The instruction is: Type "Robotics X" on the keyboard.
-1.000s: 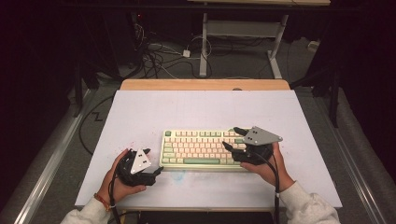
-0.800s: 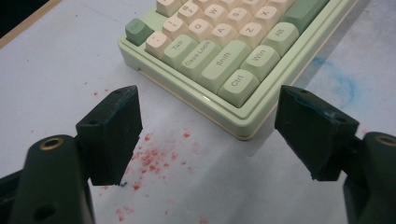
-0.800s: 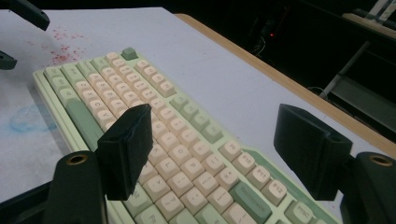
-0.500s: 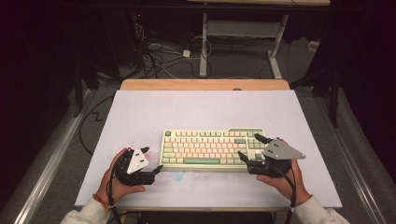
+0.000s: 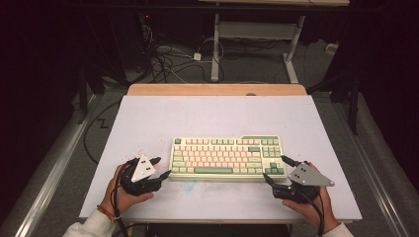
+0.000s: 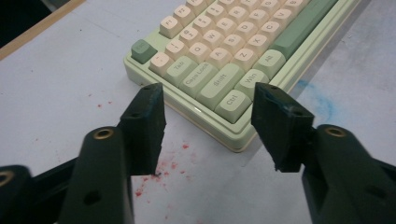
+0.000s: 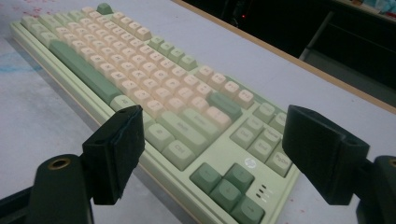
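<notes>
While the keyboard lies lengthwise across the table, both grippers flank its ends: left gripper has just been closing, gaping empty; right gripper spread wide, holding nothing.

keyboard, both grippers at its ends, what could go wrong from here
1. The left gripper straddles only the near corner of the keyboard; its jaws have just been closing but do not touch it. A corner grip could slip or twist the board.
2. The right gripper stands open around the other end, over the arrow keys; a pad might press keys rather than the frame.
3. Uneven lifting could tilt the board onto the table.
</notes>
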`<state>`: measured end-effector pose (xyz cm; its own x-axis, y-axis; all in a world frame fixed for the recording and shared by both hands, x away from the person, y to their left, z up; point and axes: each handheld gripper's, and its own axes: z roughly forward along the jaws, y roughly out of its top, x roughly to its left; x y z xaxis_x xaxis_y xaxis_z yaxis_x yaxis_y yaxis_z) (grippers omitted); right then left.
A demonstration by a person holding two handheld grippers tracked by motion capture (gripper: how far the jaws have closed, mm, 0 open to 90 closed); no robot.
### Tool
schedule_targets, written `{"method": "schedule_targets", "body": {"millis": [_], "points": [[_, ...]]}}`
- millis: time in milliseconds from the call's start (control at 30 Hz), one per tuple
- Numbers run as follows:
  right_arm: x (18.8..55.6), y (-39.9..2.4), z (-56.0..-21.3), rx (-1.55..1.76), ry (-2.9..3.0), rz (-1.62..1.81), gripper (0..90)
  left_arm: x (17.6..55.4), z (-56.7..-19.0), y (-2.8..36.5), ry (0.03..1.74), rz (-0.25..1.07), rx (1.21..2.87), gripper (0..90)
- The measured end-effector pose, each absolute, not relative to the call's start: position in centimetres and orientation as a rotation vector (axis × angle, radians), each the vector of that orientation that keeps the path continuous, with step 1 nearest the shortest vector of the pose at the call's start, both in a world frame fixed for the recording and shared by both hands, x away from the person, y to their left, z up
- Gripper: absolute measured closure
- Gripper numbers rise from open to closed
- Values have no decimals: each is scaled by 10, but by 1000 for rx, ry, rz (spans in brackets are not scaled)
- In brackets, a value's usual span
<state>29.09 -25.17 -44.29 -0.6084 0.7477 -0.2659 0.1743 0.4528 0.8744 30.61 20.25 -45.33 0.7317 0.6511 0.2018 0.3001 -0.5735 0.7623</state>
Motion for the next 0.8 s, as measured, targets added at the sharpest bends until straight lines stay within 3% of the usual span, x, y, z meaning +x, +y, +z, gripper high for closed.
{"method": "schedule_targets", "body": {"millis": [133,400,800], "points": [[288,-255,-446,775,2060,1118,211,307,-452,203,686,604,2216,577],[288,-254,-448,757,2075,1104,212,313,-447,201,694,519,2226,870],[291,-250,-452,755,2099,1081,212,333,-436,179,660,480,2252,878]]}}
